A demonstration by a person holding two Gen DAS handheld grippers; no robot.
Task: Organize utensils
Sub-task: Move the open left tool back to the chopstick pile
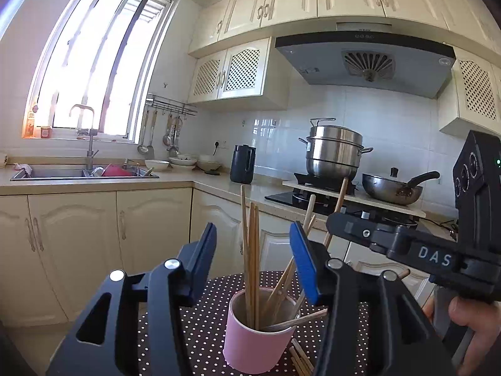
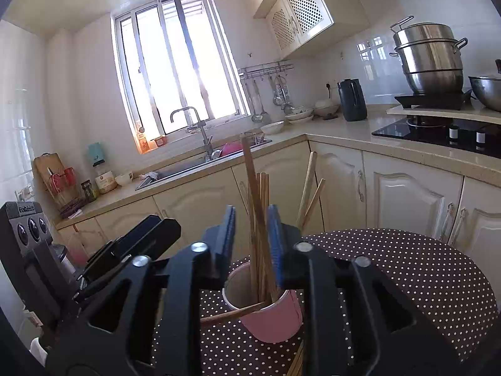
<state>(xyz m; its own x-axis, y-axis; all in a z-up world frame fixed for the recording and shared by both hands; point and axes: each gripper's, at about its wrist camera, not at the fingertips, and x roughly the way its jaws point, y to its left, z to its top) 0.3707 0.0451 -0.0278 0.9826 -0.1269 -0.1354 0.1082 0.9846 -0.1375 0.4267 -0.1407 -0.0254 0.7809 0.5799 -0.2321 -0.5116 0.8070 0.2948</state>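
Observation:
A pink cup (image 1: 250, 344) (image 2: 275, 319) stands on the dark polka-dot table (image 1: 200, 329) (image 2: 407, 266) with several wooden chopsticks (image 1: 252, 250) (image 2: 260, 206) upright in it. One chopstick (image 1: 297, 319) (image 2: 231, 315) lies tilted over the rim. My left gripper (image 1: 253, 250) is open above the cup, and the sticks rise through its gap untouched. My right gripper (image 2: 253, 235) is open with the chopstick bundle between its pads. In the left wrist view the right gripper (image 1: 338, 224) reaches in from the right. The left gripper (image 2: 162, 228) shows at the left of the right wrist view.
Loose chopsticks (image 1: 300, 360) (image 2: 297, 360) lie on the table beside the cup. Behind are cream cabinets, a sink (image 1: 84, 174), a black kettle (image 1: 242, 164), a steel steamer pot (image 1: 333, 153) and a wok (image 1: 391, 189) on the stove. A person's hand (image 1: 476, 322) holds the right gripper.

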